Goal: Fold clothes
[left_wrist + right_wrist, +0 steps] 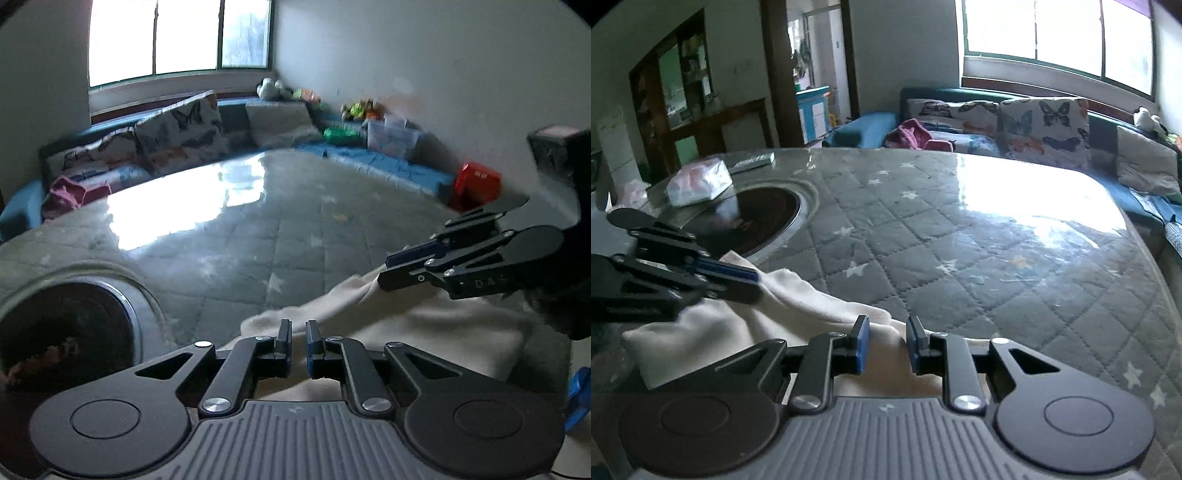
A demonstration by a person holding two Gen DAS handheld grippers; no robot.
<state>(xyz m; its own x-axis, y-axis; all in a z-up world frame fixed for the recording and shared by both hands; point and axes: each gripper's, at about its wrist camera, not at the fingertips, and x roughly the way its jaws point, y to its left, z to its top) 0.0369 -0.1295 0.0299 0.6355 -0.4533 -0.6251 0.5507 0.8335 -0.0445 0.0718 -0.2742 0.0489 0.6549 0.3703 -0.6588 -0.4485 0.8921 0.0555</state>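
Cream garment (424, 325), "DA" on right gripper (384, 271)

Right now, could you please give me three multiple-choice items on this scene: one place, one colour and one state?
1. Where is the cream cloth? A on the floor; B on the table, at its near edge; C on the window sill.
2. What colour is the garment on the sofa? A green; B black; C pink.
3. How do the right tongs stand? A apart, nothing pinched; B shut on the cloth; C out of view.
Key: B, the cloth lies on the quilted table just ahead of the right tongs; C, it shows pink against the blue sofa; A, a clear gap shows between the pads.
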